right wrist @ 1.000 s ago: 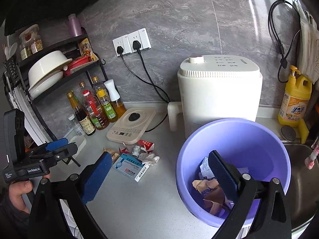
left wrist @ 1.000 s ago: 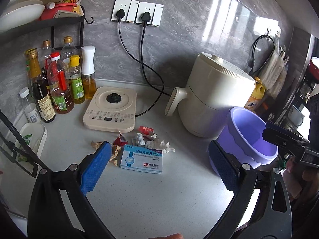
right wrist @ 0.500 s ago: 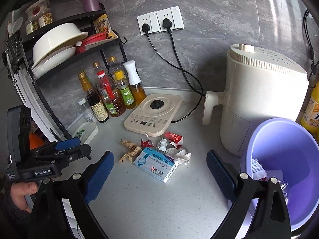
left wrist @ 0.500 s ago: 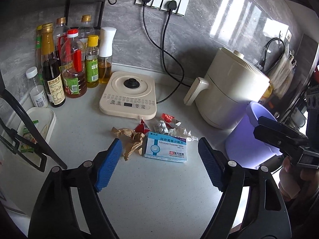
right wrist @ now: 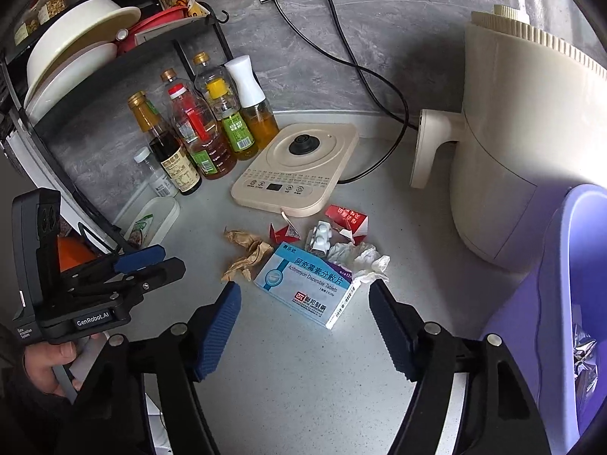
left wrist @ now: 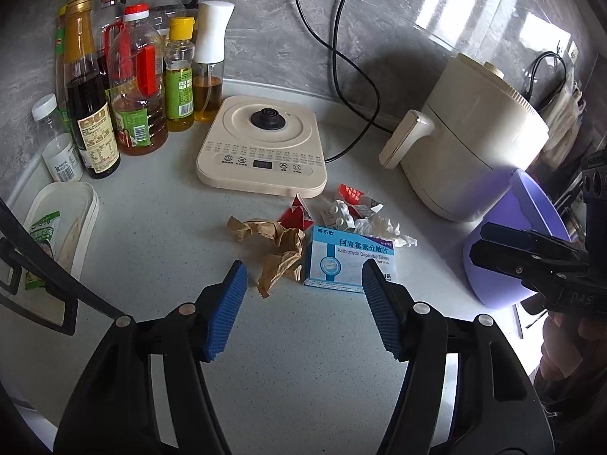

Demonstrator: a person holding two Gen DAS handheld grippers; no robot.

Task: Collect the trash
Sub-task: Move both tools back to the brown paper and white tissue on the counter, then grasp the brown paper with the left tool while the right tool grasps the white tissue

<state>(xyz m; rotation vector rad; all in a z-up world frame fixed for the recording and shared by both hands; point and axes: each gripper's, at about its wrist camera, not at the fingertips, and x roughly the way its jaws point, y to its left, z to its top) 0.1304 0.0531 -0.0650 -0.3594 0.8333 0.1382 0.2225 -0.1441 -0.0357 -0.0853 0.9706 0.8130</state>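
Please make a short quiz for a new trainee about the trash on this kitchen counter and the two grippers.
1. True or false: the left gripper already clamps the crumpled brown paper.
2. Which piece of trash lies nearest the right gripper? A) medicine box B) red wrapper C) white blister pack
3. Fill in: the purple bucket stands beside the cream ______.

Key
1. False: its jaws have just been closing, but they are open and the pads touch nothing.
2. A: the box lies just ahead of its open jaws.
3. Air fryer.
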